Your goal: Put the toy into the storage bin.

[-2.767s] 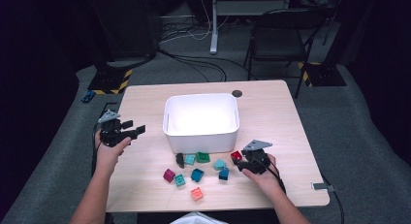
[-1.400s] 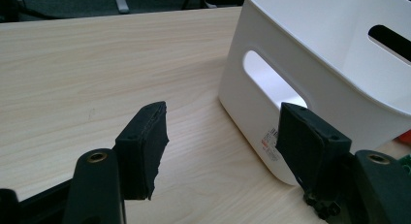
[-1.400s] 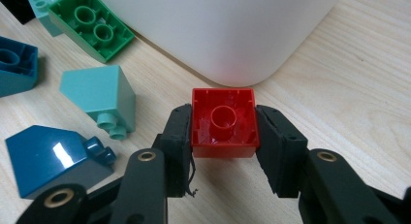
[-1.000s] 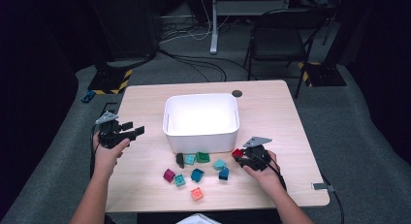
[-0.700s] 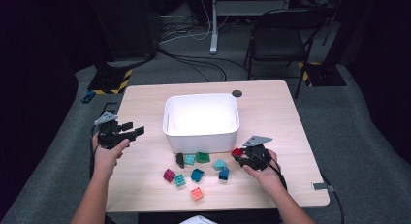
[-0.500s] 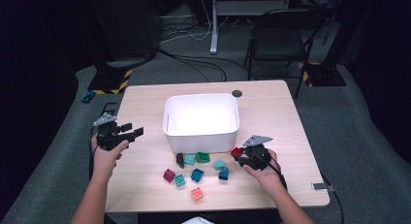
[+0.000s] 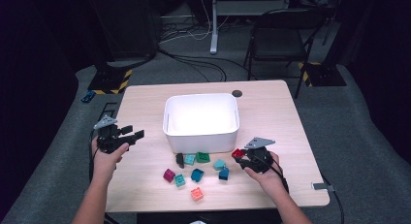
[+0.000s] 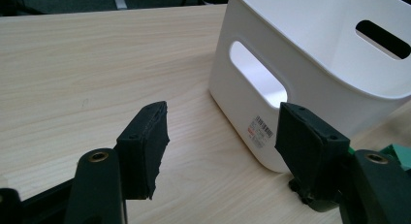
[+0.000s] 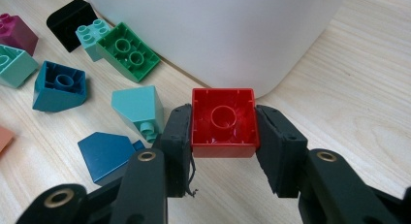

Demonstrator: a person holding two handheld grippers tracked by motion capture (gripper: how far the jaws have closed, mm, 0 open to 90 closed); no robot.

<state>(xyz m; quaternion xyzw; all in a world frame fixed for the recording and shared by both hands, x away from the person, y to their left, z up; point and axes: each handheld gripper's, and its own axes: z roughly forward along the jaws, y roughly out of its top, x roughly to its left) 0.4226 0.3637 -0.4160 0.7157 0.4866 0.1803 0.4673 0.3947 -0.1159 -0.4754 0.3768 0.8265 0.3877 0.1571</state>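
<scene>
Dark room, wooden table (image 7: 271, 107); right tool (image 9: 224, 132) clamps red brick (image 9: 224, 123); left tool (image 8: 223, 136) wide.

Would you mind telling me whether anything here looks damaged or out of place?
The right gripper's left black pad looks frayed, with threads hanging beneath it, where it clamps the red plastic brick. Otherwise nothing stands out.

Bright table, dark room around it.
Overhead light glares off the white plastic bin (image 7: 201, 118); the light wooden table (image 7: 271, 107) shows soft shadows; both gripper views look slightly soft.
</scene>
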